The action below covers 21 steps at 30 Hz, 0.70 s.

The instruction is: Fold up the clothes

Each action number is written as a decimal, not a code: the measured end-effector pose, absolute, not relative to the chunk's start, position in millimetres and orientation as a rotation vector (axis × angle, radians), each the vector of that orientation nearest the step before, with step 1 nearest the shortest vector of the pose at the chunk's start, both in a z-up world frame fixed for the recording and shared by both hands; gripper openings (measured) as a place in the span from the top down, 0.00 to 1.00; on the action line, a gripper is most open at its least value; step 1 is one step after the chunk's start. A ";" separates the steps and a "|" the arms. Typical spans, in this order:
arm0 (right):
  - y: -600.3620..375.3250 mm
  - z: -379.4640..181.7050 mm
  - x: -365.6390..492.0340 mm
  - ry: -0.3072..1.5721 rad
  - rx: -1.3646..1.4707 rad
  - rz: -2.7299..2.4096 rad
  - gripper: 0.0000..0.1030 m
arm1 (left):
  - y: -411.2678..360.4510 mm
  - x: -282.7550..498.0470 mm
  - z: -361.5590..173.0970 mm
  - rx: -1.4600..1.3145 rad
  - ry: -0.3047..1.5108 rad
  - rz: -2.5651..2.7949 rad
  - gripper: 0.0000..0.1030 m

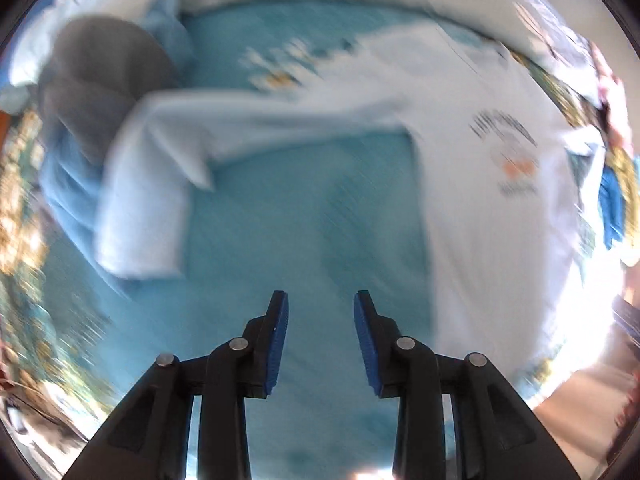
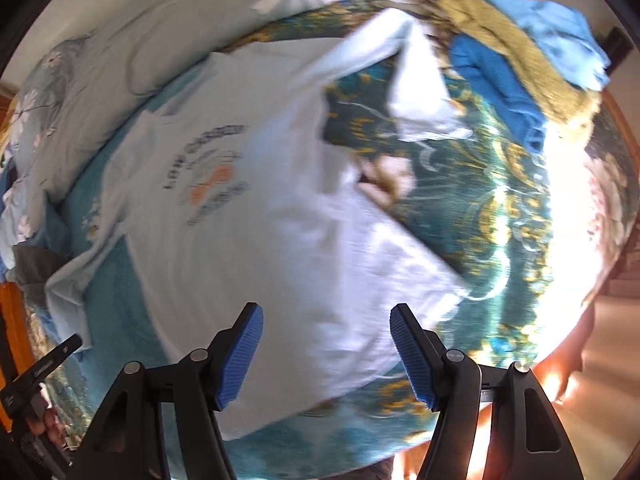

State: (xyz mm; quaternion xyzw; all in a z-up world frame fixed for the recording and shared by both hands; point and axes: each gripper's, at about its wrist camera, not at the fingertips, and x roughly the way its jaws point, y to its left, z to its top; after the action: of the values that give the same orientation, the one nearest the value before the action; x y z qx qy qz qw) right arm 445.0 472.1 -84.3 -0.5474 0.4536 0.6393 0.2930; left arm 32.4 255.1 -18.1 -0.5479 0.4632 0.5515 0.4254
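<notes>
A white long-sleeved shirt [image 2: 256, 216] with a dark and orange chest print lies spread face up on the bed. In the left wrist view the shirt [image 1: 492, 208] is at the right, and one sleeve [image 1: 248, 124] stretches left with its cuff end folded down. My left gripper [image 1: 321, 304] is open and empty above the teal blanket, left of the shirt body. My right gripper [image 2: 326, 316] is open and empty just above the shirt's hem. Both views are blurred by motion.
A teal patterned blanket [image 2: 472, 200] covers the bed. A pile of blue and olive clothes [image 2: 516, 52] lies at the far right. A grey garment [image 1: 100, 80] lies at the far left. A floral duvet [image 2: 132, 40] runs along the back. The floor [image 2: 612, 360] is at right.
</notes>
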 end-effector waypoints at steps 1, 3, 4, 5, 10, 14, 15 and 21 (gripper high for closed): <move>477.8 -91.4 457.0 1.202 -1.481 1.682 0.33 | 248.1 44.8 -21.1 -1.377 1.161 1.351 0.66; 487.7 -105.2 478.5 1.194 -1.529 1.651 0.33 | 238.2 65.8 -29.9 -1.389 1.164 1.317 0.66; 492.8 -113.4 486.7 1.195 -1.557 1.648 0.33 | 233.3 76.5 -36.2 -1.400 1.161 1.305 0.65; 497.9 -121.5 494.6 1.195 -1.586 1.645 0.33 | 227.5 86.1 -43.2 -1.424 1.150 1.299 0.65; 510.1 -155.0 502.1 1.145 -1.745 1.712 0.33 | 200.3 115.0 -81.0 -1.568 1.083 1.321 0.64; 512.7 -179.6 491.3 1.089 -1.863 1.814 0.44 | 182.8 126.7 -104.4 -1.640 1.035 1.369 0.64; 512.5 -184.3 488.5 1.068 -1.890 1.837 0.45 | 179.8 128.4 -108.2 -1.653 1.025 1.377 0.64; 512.3 -203.1 477.6 0.997 -1.980 1.930 0.58 | 171.1 137.4 -119.0 -1.651 1.009 1.424 0.63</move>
State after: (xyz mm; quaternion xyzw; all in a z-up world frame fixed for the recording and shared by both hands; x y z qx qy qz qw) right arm 477.6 512.3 -203.1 -0.6703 0.3375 0.6532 0.1011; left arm 137.4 171.1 -119.0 -0.6408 0.3917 0.5528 0.3610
